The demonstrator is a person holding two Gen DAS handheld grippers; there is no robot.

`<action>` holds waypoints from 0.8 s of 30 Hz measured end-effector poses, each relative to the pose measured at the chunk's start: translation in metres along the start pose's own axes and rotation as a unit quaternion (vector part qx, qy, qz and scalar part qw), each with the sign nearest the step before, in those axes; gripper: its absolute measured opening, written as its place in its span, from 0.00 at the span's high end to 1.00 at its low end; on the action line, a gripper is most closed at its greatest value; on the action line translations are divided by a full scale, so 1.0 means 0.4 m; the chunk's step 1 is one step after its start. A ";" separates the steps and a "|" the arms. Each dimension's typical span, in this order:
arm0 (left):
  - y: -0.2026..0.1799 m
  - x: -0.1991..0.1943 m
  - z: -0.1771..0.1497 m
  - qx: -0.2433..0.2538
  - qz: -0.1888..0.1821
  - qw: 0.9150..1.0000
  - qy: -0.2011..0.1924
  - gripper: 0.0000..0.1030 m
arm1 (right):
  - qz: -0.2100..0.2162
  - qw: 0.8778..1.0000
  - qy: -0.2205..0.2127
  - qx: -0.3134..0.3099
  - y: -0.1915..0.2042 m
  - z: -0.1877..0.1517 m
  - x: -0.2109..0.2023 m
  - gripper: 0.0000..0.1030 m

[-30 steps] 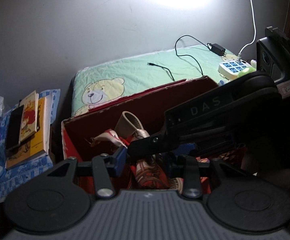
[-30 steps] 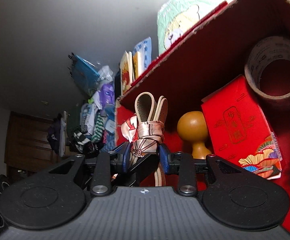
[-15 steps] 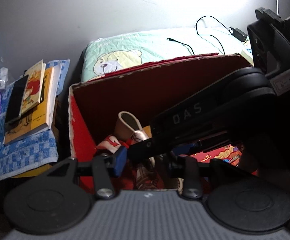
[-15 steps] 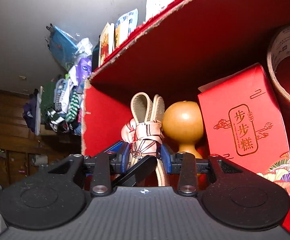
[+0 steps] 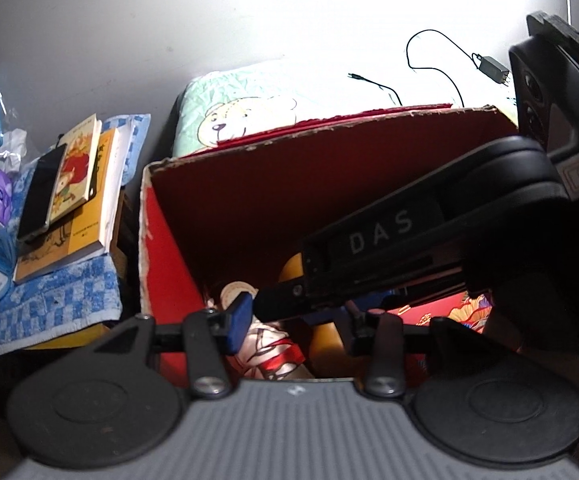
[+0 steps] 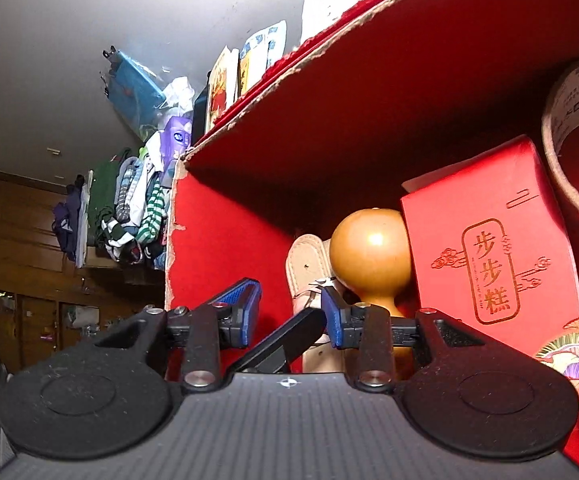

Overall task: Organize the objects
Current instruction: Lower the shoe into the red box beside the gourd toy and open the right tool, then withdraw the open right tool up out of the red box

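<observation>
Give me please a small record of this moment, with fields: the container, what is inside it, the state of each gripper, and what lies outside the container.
container: open red cardboard box, torn top edge
inside: round orange wooden gourd; beige leather belt with patterned ribbon; red gift carton with gold Chinese characters; brown tape roll
right gripper: open, inside the box, belt between its blue pads
left gripper: open, above the box, holds nothing
outside: stack of yellow books with black phone on blue checked cloth; green bear-print pillow

Glossy wooden gourd (image 6: pixel 371 256); matt red cardboard box (image 6: pixel 369 120), torn rough rim; ribbed blue rubber fingers (image 6: pixel 239 300).
</observation>
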State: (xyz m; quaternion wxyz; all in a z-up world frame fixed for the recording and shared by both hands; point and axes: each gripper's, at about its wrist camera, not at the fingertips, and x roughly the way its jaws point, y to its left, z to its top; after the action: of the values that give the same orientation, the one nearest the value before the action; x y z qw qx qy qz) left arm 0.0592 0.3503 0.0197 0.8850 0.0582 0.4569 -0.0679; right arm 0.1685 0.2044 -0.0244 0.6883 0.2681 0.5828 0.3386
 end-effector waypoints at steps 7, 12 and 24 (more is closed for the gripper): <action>-0.026 0.032 0.031 -0.002 -0.010 1.000 -0.004 0.48 | -0.028 0.998 -0.044 -0.023 -0.024 0.011 -0.075 0.63; -0.038 0.062 0.063 0.000 -0.006 1.000 -0.005 0.49 | -0.081 0.987 -0.106 -0.086 -0.026 0.011 -0.151 0.63; -0.027 0.096 0.095 -0.031 0.013 0.999 0.021 0.45 | -0.144 0.963 -0.185 -0.131 -0.051 0.016 -0.174 0.64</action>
State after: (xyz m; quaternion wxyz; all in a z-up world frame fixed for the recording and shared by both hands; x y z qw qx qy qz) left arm 0.1099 0.3308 0.0096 0.8773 0.0375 0.4767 -0.0412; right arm 0.1715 0.1373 0.0043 0.8547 0.1470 0.4283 0.2540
